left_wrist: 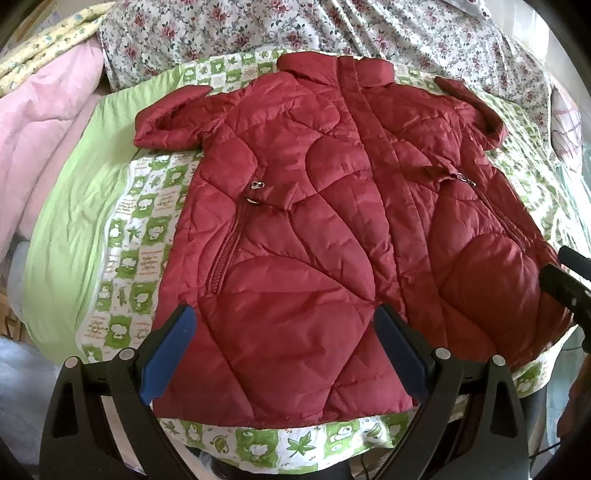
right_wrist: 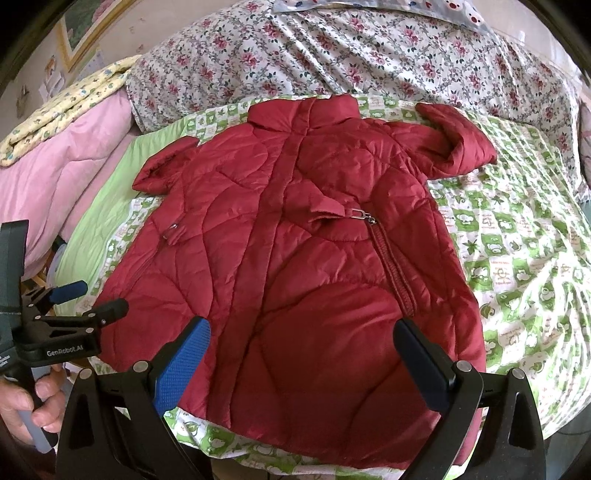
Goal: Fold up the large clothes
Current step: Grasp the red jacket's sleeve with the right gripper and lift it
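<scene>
A dark red quilted jacket lies flat, front side up, collar at the far end, on a green-and-white patterned blanket. Its short sleeves stick out to either side near the collar. My left gripper is open, hovering over the hem's left half with nothing between its fingers. My right gripper is open too, above the hem's right half. In the right wrist view the left gripper shows at the jacket's left edge, held by a hand.
The blanket covers a bed. A pink quilt with a yellow patterned one on top is piled at the left. A floral sheet lies bunched behind the collar. The blanket's near edge hangs just below the hem.
</scene>
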{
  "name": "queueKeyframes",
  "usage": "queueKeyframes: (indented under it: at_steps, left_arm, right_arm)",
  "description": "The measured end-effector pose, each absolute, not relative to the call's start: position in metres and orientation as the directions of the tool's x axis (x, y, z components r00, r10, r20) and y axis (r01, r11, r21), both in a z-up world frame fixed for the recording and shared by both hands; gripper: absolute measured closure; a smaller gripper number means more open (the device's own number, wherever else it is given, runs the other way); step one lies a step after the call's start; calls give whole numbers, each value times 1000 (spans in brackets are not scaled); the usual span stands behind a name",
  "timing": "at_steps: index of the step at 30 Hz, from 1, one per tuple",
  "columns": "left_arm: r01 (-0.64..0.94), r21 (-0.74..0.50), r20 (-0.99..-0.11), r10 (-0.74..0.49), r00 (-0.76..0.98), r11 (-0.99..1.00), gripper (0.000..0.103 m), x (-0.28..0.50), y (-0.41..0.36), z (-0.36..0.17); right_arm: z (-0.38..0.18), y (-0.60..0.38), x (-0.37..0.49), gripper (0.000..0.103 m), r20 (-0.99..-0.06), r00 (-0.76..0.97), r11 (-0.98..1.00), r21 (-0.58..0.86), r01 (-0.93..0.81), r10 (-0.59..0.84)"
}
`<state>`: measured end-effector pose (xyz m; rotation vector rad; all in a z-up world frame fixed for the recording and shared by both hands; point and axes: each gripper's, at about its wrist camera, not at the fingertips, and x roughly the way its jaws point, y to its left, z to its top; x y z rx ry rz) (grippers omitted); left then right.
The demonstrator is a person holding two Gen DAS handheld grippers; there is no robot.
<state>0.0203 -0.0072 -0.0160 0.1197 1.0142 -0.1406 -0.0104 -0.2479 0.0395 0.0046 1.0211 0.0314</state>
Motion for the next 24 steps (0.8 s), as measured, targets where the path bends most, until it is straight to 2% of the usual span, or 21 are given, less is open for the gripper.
queueKeyframes:
  at_steps: [13, 24]
  left_arm:
    - [203, -13, -860, -115, 498, 979, 5, 47, -10, -21]
    - [217, -49, -873, -148, 466, 975, 5, 89, -8, -28]
  right_arm:
    - [46, -285, 17, 3, -847, 529, 997, 73, 36, 43]
    - [66, -344, 86, 3, -793, 608, 992, 40, 123, -43]
